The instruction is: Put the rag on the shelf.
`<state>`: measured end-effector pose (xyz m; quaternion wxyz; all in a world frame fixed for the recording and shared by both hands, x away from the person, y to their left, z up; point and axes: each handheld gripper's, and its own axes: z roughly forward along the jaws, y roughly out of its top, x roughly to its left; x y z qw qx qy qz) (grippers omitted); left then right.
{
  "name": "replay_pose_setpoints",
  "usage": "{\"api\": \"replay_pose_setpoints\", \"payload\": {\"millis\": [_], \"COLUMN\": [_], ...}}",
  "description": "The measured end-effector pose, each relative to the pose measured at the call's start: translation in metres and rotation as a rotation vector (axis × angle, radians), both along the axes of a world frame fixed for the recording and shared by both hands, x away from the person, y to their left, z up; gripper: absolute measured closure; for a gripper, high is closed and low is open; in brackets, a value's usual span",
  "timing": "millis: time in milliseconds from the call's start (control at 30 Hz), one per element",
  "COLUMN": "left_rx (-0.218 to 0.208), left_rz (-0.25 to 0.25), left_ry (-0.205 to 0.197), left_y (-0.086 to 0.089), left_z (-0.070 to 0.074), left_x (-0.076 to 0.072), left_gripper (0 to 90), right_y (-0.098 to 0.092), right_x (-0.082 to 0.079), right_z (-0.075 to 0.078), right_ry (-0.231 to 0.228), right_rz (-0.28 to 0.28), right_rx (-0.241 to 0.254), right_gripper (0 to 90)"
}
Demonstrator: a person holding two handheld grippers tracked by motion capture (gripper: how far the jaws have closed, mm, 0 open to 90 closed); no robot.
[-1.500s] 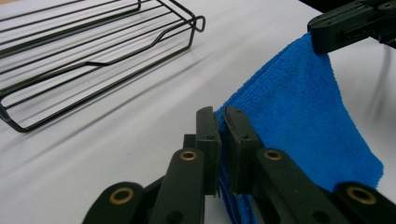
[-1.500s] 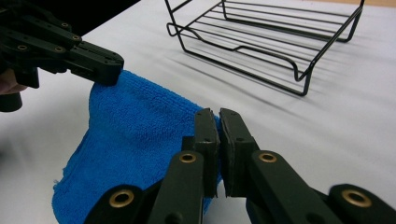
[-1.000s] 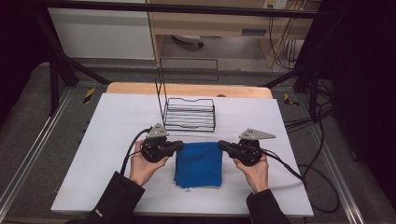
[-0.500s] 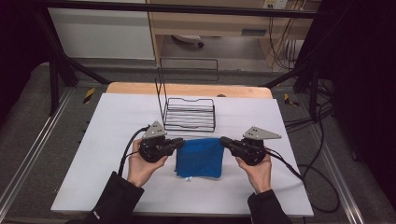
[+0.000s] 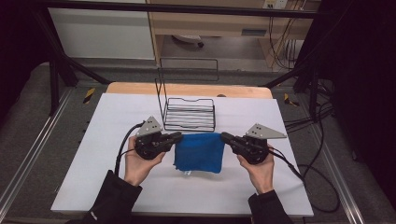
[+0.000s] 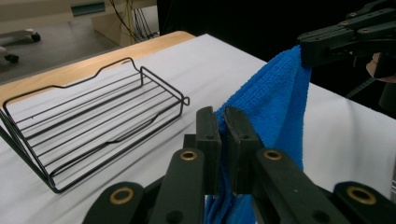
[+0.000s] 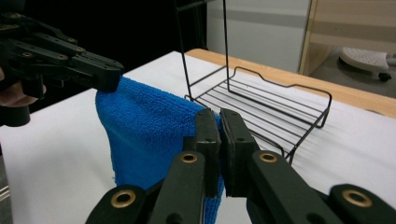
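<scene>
both grippers' jaws pinch a blue cloth (image 5: 198, 151) above the white table (image 5: 93, 140) in a dim room.

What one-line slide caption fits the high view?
Left gripper and right gripper each pinch a top corner of a blue cloth before a wire rack.

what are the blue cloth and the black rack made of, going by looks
Blue cloth: likely microfibre or terry, matte; its surface shows a fine looped nap and it drapes in soft folds. Black rack: thin metal wire, probably coated or painted black with a slight sheen; its rods are bent and joined into a tray.
</scene>
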<state>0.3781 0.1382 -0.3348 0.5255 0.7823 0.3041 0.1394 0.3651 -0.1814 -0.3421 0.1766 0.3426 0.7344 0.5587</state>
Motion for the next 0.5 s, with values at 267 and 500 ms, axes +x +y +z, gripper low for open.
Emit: {"api": "replay_pose_setpoints", "payload": {"millis": [267,500], "left_rx": [-0.023,-0.049], "left_rz": [0.009,0.027], "left_ry": [-0.041,-0.07], "left_y": [0.0,0.001], "left_z": [0.016,0.027], "left_x": [0.0,0.004], "left_gripper": [85.0,85.1], "right_y": [0.001,0.002], "right_x": [-0.002,0.0], "right_z": [0.014,0.026], "right_ry": [-0.043,-0.086], "right_rz": [-0.01,-0.034], "right_rx": [0.006,0.027], "right_gripper": [87.1,87.1]}}
